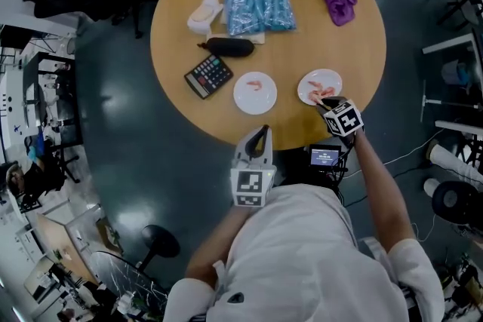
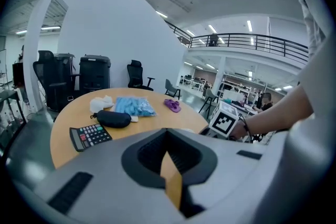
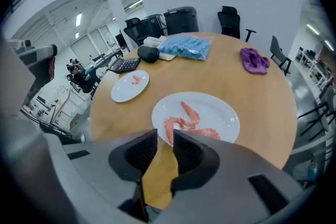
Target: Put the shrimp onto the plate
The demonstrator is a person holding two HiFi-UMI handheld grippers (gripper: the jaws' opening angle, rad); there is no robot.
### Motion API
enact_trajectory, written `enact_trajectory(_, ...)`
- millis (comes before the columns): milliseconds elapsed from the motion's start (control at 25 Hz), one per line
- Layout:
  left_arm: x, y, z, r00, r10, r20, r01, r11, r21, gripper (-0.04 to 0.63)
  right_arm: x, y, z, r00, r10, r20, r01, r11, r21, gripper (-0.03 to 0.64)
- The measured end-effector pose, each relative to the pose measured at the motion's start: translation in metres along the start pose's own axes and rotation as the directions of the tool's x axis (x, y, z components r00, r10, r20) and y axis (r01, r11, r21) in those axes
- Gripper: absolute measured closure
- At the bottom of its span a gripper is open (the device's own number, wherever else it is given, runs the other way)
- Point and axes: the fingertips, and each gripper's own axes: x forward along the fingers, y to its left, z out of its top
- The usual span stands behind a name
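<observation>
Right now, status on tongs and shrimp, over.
Left tongs shut, empty, at table edge. Right tongs slightly open, empty, at right plate rim. Three shrimp there, one on left plate. Nothing between plates.

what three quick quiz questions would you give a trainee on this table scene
1. True or false: the round white plate by the black calculator holds more pink shrimp than the oval white plate.
2. What lies closest to the calculator? A) black oval pouch B) purple cloth C) oval white plate
3. Fill in: the right tongs are slightly ___, with nothing between them.
Key: 1 false; 2 A; 3 apart.
</observation>
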Motion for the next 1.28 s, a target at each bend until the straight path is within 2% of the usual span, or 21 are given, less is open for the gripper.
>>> enact_trajectory(240, 0.003, -0.003, -0.009, 1.0, -0.003, -0.02, 0.003, 1.0, -0.014, 0.589, 0.026, -0.007, -0.012, 0.997, -0.002, -0.078, 0.0, 1.0, -0.03, 0.522)
enact_trajectory(480, 0.001, -0.005, -0.011, 1.0, -0.005, -0.021, 0.005, 1.0, -0.02, 0.589, 0.028, -0.008, -0.013, 0.997, -0.002, -0.078, -0.001, 0.999, -0.038, 0.538)
enact_trajectory(880, 0.002, -0.005, -0.01, 1.0, 0.0, -0.016, 0.0, 1.0, -0.025, 0.589, 0.028, -0.002, -0.014, 0.99, -0.057, -0.127, 0.034, 0.983, -0.179, 0.569)
enact_trajectory(1280, -0.001, -0.008, -0.008, 1.0, -0.005, 0.004, 0.005, 1.0, -0.017, 0.589, 0.026, -0.004, -0.014, 0.988, -0.094, -0.122, 0.069, 0.978, -0.197, 0.581)
